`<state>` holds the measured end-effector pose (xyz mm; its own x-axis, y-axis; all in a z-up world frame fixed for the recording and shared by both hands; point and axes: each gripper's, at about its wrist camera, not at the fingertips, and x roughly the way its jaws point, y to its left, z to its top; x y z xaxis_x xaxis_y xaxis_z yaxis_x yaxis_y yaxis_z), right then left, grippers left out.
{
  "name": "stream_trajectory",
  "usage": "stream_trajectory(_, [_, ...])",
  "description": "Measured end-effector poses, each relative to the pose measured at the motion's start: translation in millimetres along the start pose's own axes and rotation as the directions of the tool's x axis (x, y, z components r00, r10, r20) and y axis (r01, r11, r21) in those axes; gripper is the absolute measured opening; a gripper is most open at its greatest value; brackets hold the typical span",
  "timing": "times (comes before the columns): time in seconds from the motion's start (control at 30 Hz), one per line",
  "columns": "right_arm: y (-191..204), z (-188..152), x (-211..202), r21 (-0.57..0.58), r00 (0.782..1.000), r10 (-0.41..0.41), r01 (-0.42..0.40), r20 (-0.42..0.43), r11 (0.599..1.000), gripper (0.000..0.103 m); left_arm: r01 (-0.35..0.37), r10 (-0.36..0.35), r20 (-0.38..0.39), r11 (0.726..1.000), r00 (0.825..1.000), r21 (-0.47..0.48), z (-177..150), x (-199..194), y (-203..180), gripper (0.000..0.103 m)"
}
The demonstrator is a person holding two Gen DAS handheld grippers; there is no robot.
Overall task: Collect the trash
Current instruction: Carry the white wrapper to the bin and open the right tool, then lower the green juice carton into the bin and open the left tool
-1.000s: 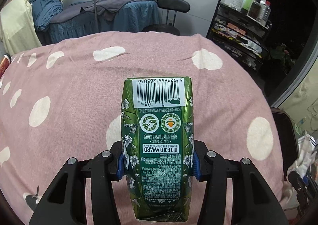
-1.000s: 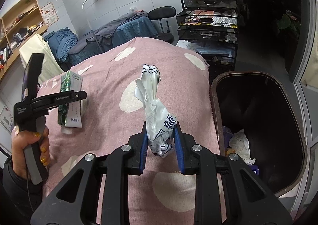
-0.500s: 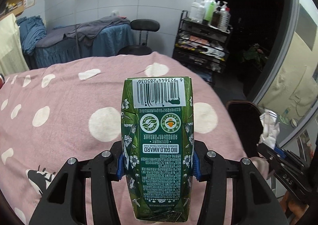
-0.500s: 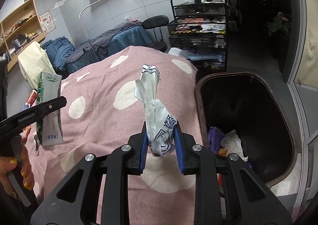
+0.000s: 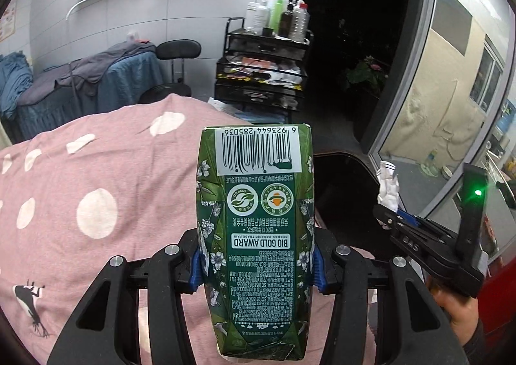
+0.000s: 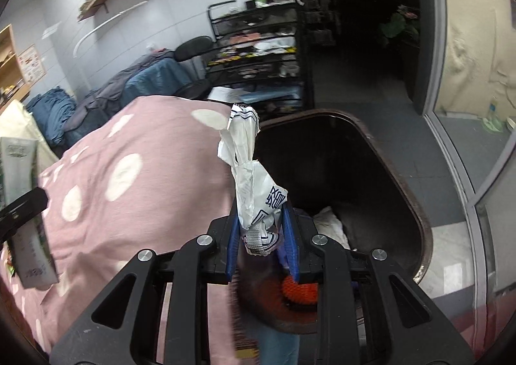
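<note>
My left gripper is shut on a green drink carton, held upright above the pink spotted bed cover. My right gripper is shut on a crumpled white plastic wrapper, held over the near rim of the dark trash bin. The bin also shows in the left wrist view, behind the carton. The right gripper and its wrapper appear at the right of the left wrist view. The carton shows at the left edge of the right wrist view.
White and orange trash lies inside the bin. A black wire rack with bottles stands beyond the bed, next to a black chair. A glass door is at the right. A blue-covered table stands at the back left.
Both grippers have swung right, from over the bed towards the bin. The right gripper with the wrapper now reaches the bin's rim. Both grips are unchanged.
</note>
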<state>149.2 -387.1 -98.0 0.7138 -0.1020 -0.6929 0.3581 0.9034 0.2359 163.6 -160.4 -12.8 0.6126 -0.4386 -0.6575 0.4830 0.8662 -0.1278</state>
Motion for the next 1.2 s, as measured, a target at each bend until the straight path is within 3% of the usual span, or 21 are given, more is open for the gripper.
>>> stream_trajectory(0.7, [-56,-3,76,0.052,0.977,-0.150,0.159,-0.154,0.986,0.026,0.073,-0.070,-0.043,0.995,0.997,0.074,4,25,-40,0.049])
stream_trajectory(0.8, [-60,-4,80,0.070,0.977,-0.141,0.153,-0.157,0.986,0.040,0.077,-0.073,-0.047,0.993,0.996,0.087,4,27,-45,0.049])
stream_trajectory(0.9, [-60,-3,80,0.080,0.980,-0.141,0.153,-0.143,0.985,0.064,0.085,-0.080,-0.054,0.992,0.995,0.094,4,30,-47,0.049])
stream_trajectory(1.2, [-64,-3,61,0.114,0.986,-0.138,0.149,-0.098,0.982,0.068,0.106,-0.097,-0.079,0.988,0.992,0.111,7,40,-59,0.049])
